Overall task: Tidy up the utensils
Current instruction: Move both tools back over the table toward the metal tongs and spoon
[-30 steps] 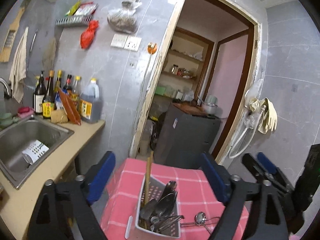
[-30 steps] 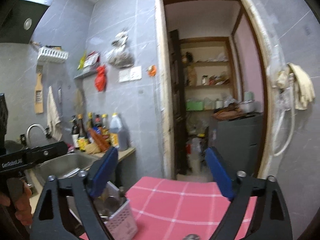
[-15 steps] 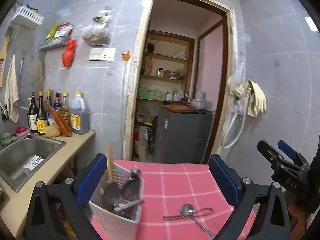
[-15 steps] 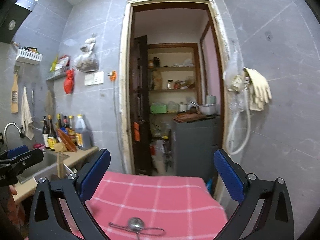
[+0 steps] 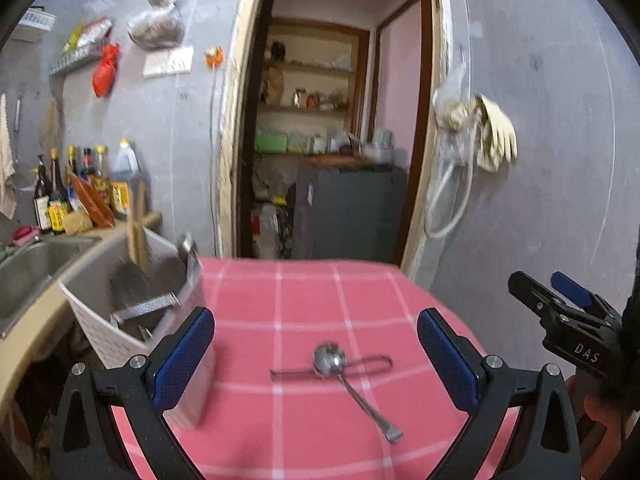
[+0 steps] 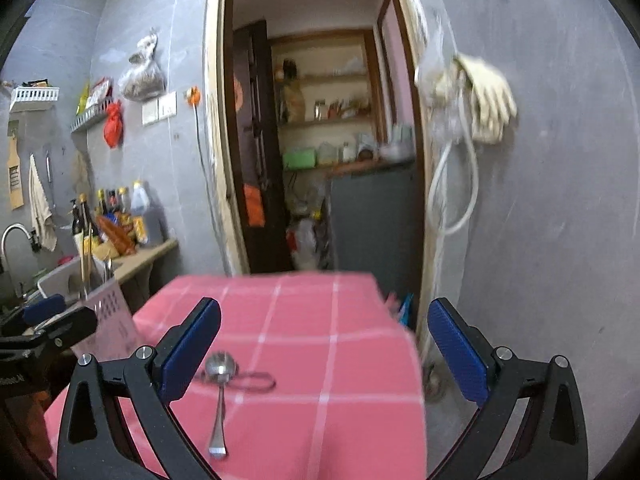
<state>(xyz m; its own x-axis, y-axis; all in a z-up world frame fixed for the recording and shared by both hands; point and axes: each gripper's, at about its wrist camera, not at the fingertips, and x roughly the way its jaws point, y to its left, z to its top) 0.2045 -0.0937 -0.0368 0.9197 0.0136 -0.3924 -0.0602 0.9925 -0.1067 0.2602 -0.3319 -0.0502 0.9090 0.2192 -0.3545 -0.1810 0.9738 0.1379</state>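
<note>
A steel spoon lies across a thin wire utensil on the pink checked tablecloth. A white perforated utensil caddy stands at the cloth's left, holding several metal utensils and a wooden stick. My left gripper is open above the cloth with the spoon between its fingers, empty. My right gripper is open and empty; the spoon lies by its left finger. The caddy shows at the left of the right wrist view. The right gripper also shows in the left wrist view.
A steel sink and a counter with sauce bottles lie left of the table. An open doorway with shelves and a grey cabinet is behind. Gloves and a hose hang on the right wall.
Both cameras have swung right and tipped down. The caddy has shifted to the left of both views, and the spoon now lies between the left gripper's fingers. Both grippers stay open.
</note>
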